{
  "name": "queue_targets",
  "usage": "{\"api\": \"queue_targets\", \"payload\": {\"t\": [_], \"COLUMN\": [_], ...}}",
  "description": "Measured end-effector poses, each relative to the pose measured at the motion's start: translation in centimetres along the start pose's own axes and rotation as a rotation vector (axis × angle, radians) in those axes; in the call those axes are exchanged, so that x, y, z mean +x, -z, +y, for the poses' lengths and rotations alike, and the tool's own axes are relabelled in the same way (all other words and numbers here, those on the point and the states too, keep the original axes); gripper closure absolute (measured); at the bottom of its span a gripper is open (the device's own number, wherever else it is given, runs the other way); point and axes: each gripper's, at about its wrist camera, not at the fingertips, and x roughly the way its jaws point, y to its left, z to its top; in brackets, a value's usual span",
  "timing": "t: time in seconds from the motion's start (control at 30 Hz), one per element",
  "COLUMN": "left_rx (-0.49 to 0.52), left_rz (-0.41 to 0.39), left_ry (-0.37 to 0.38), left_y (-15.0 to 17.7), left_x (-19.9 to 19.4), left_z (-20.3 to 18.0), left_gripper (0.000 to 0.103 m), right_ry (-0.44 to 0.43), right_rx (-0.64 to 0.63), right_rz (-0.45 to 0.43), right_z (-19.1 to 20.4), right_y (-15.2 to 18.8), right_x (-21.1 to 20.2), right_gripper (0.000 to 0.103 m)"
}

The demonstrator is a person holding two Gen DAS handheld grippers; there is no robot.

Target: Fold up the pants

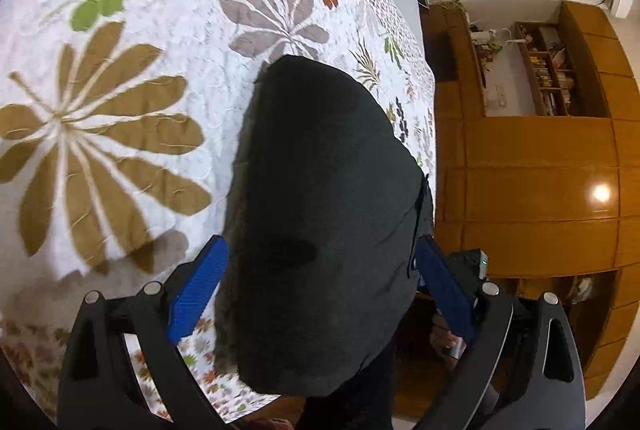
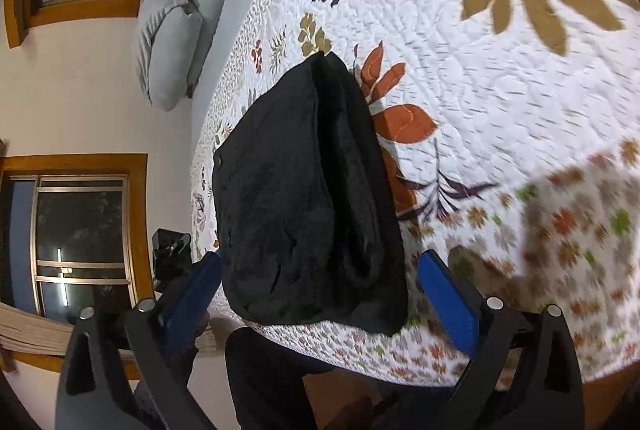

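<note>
The black pants (image 1: 320,222) lie folded in a small pile on the leafy bed cover (image 1: 120,109), near its edge. The left gripper (image 1: 320,282) and the right gripper (image 2: 320,294) are both wide open, with the pile showing between their blue fingers (image 2: 448,306).

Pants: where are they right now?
The black pants lie folded in a compact bundle on the leaf-print quilt near the bed's edge, centred in both wrist views between each gripper's open blue tongs.

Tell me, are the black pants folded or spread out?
Folded: the black pants lie as a compact layered bundle on the quilt.
</note>
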Motion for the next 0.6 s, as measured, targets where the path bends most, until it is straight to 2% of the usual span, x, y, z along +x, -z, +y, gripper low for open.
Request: {"api": "queue_targets", "payload": {"t": [0.6], "left_rx": [0.012], "left_rz": [0.143], "left_ry": [0.003], "left_y": [-2.3], "left_x": [7.3], "left_z": [0.4], "left_gripper": [0.009], "right_ry": [-0.043], "right_rx": [0.005], "right_rz": [0.080], "right_z": [-0.4], "right_y": [-2.3], "right_x": [4.5], "right_gripper": [0.004]}}
